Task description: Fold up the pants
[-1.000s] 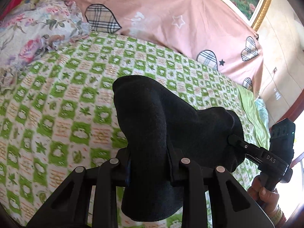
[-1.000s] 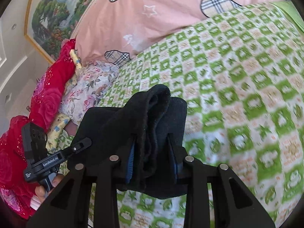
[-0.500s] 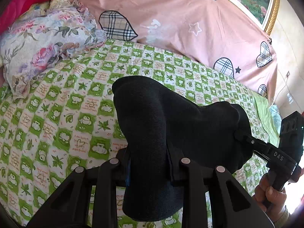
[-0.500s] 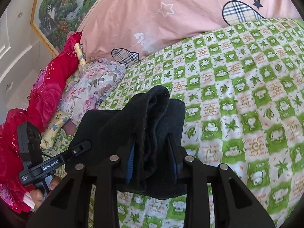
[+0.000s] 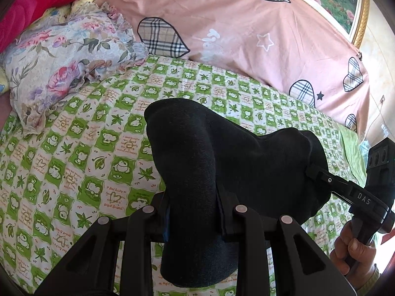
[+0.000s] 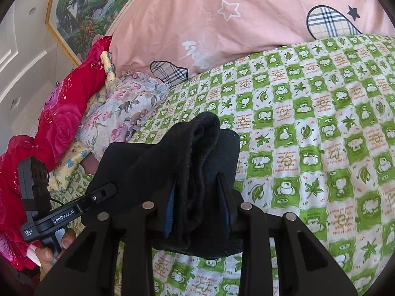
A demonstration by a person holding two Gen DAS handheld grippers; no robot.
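The black pants [image 5: 222, 162] hang as a thick folded bundle above the green-and-white checked bedspread [image 5: 74, 148]. My left gripper [image 5: 193, 197] is shut on one end of the bundle, with cloth bulging above and below the jaws. In the left wrist view the right gripper [image 5: 313, 170] bites into the far end, a hand [image 5: 350, 249] on its handle. In the right wrist view my right gripper [image 6: 197, 192] is shut on a bunched edge of the pants [image 6: 172, 162]. The left gripper [image 6: 103, 192] grips the other end at the lower left.
A pink quilt with plaid hearts [image 5: 234, 24] lies across the back of the bed. A floral pillow [image 5: 61, 56] and red bedding [image 6: 64, 113] sit at the left. A framed landscape painting [image 6: 81, 7] hangs on the wall. Open bedspread [image 6: 321, 148] spreads to the right.
Both grippers have carried the pants across the bed while keeping their grips. The floral pillow and pink quilt have come further into both views.
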